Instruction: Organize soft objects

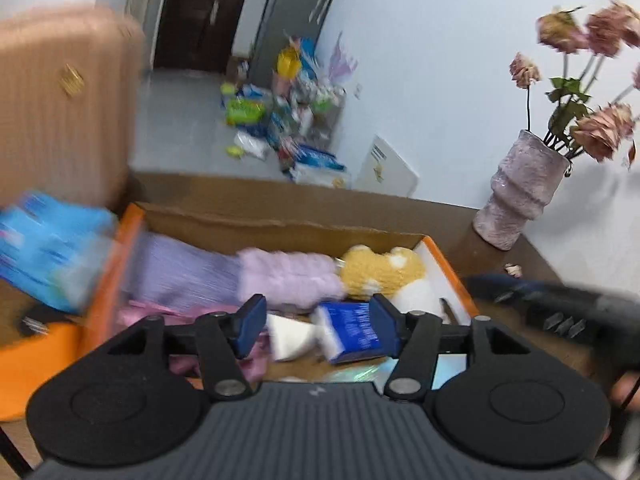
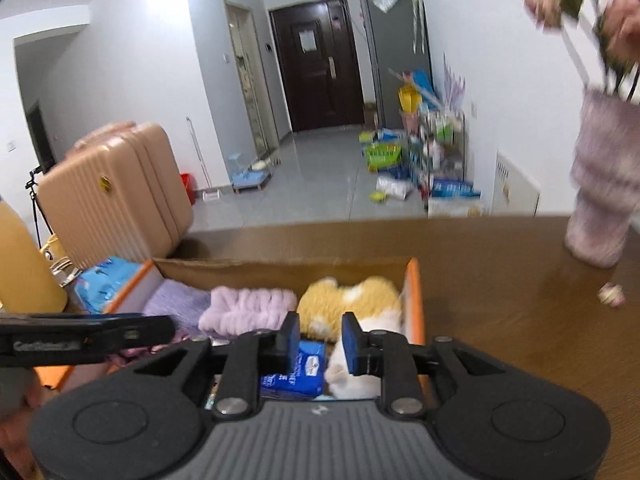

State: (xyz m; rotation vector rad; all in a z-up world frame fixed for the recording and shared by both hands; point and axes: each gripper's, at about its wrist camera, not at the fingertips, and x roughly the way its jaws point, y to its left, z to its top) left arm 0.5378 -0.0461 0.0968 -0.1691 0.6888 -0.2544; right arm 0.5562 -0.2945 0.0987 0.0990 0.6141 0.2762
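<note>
Left wrist view puts you over the cardboard box [image 1: 288, 228] with its orange-edged flaps, and most of the soft things already lie inside it: a lilac knitted piece [image 1: 180, 272] at the left end, a fluffy pink plush roll [image 1: 288, 276] in the middle, a yellow plush toy [image 1: 380, 270] at the right end, and a blue tissue pack [image 1: 352, 330] nearer you beside something white. By my reading you are at the drop-off step, both tools above the box with nothing carried. Your left gripper [image 1: 318, 326] has its jaws spread fairly wide; the blue tissue pack shows between the pads, but it looks to lie down in the box, so I judge the pads free of it. Right wrist view shows your right gripper [image 2: 320, 340] parted by a narrow gap, with nothing pinched; the tissue pack [image 2: 298, 372] and the white part of the plush sit below it. 1 candidate for the next pick is the light blue soft pack [image 1: 44, 248], which sits outside the box against its left flap. For that, you would swing the left tool out past the flap, keep the jaws wide and close across the pack's narrow side. Mind the pink vase [image 2: 600, 184] of dried flowers standing on the brown table [image 2: 500, 300] well to the right of the box.
</note>
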